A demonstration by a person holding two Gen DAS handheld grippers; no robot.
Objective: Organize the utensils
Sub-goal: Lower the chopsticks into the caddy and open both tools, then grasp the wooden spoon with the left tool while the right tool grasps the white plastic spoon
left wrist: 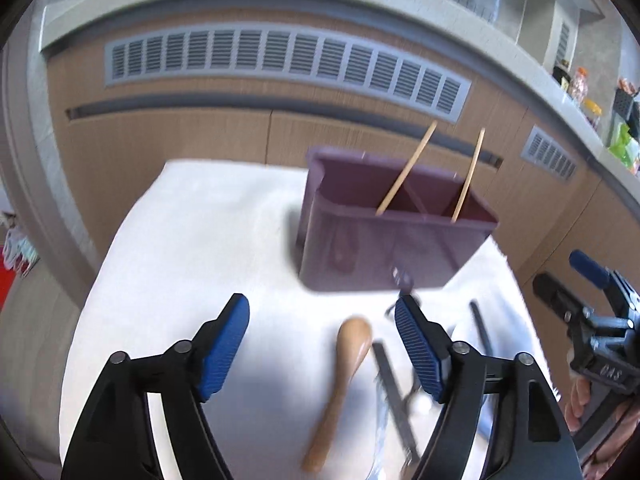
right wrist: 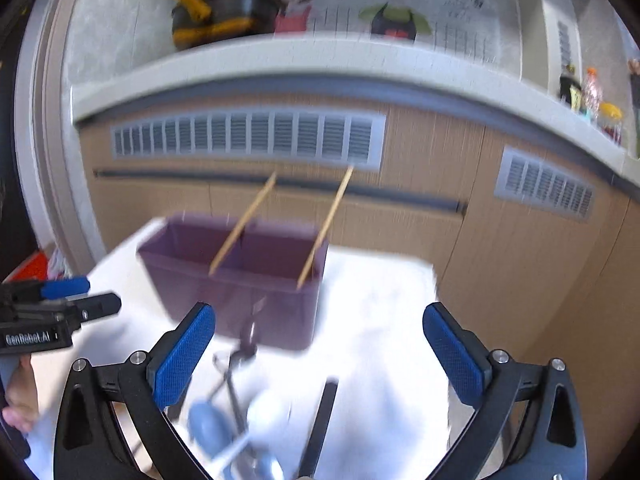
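Observation:
A purple utensil holder stands at the far side of the white table, with two wooden chopsticks leaning upright in it. My left gripper is open above a wooden spoon lying on the table; nothing touches its pads. A dark flat utensil lies beside the spoon. My right gripper is wide open over a loose pile: a blue spoon, a white spoon, a black chopstick and a metal utensil. It holds nothing.
Behind the table runs a wooden cabinet front with grey vent grilles under a pale counter. Bottles stand on the counter at right. Each gripper shows at the edge of the other's view: right gripper, left gripper.

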